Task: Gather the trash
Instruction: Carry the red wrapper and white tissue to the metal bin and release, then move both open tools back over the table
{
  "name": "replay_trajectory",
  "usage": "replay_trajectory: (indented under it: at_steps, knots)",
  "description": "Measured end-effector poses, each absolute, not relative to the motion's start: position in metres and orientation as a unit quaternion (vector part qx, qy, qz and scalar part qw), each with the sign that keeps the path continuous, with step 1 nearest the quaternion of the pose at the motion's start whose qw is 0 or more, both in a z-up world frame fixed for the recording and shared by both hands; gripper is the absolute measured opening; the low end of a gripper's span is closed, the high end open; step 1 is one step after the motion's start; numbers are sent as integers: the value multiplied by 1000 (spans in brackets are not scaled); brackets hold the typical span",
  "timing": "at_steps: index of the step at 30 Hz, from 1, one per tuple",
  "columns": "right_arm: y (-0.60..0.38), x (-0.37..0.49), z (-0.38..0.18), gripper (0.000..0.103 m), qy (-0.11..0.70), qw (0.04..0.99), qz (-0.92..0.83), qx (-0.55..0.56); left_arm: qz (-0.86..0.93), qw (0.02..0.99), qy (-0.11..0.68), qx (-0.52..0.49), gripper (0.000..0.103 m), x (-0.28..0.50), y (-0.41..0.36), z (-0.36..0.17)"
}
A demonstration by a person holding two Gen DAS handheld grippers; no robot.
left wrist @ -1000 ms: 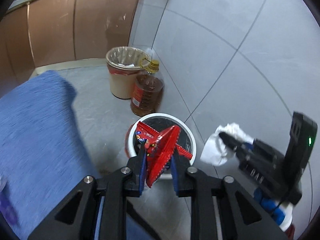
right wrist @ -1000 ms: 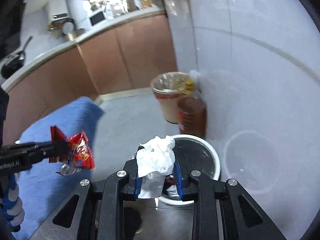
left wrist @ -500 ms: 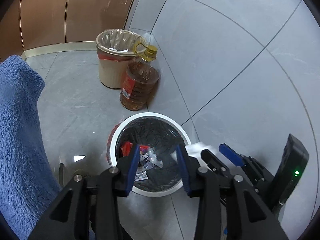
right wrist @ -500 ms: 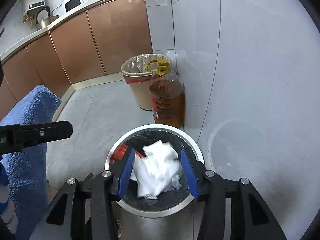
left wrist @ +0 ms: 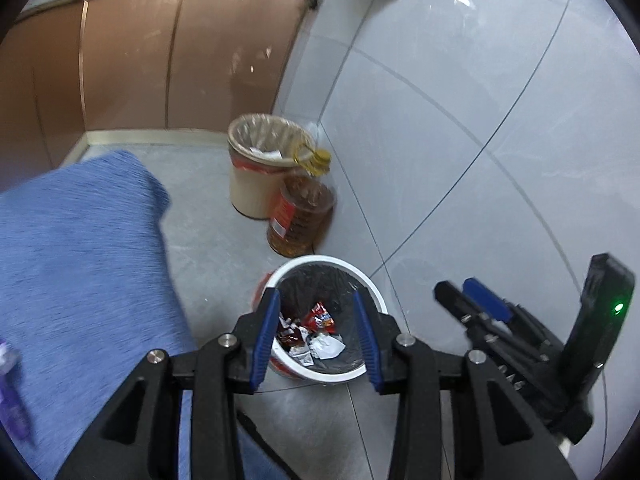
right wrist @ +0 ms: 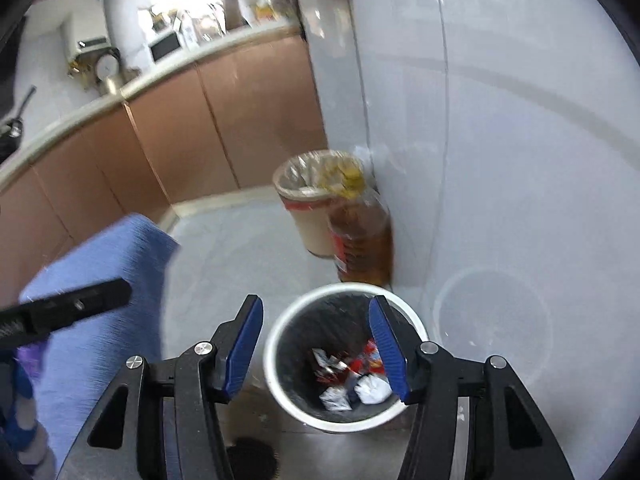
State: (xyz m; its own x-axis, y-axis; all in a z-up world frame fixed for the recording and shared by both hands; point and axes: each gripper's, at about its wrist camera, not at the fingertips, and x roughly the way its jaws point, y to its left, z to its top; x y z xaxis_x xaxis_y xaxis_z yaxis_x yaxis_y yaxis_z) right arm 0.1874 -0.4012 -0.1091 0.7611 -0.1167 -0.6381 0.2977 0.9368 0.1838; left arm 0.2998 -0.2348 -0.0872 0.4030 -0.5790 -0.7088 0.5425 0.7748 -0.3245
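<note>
White bin (left wrist: 372, 372) w/ black liner sits lower centre of both views, on the floor by the wall; red snack wrapper (left wrist: 320, 316) & crumpled tissue (right wrist: 372, 388) lie inside. Your left gripper (left wrist: 316, 336) is empty, jaws apart over the rim. Your right gripper (right wrist: 316, 348) has just been opening, nothing between the pads. Behind the bin: oil bottle (left wrist: 300, 216) touching a beige bin (left wrist: 256, 176). Blue cloth (left wrist: 80, 260) fills the left side.
</note>
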Motion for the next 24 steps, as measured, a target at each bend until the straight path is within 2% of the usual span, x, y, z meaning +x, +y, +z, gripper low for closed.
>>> replay_trajectory:
  at_steps: [9,14,24]
  knots:
    - [-338,155,-21,53,253,959,-48,115,-294,871,392,-35,36,260,-150,-45]
    - [-305,143,10,53,228,968,-14,106,-263,888,374,-42,36,239,-98,-30]
    - [-246,130,46,53,205,973,56,90,-202,906,365,-76,36,212,-1,-41]
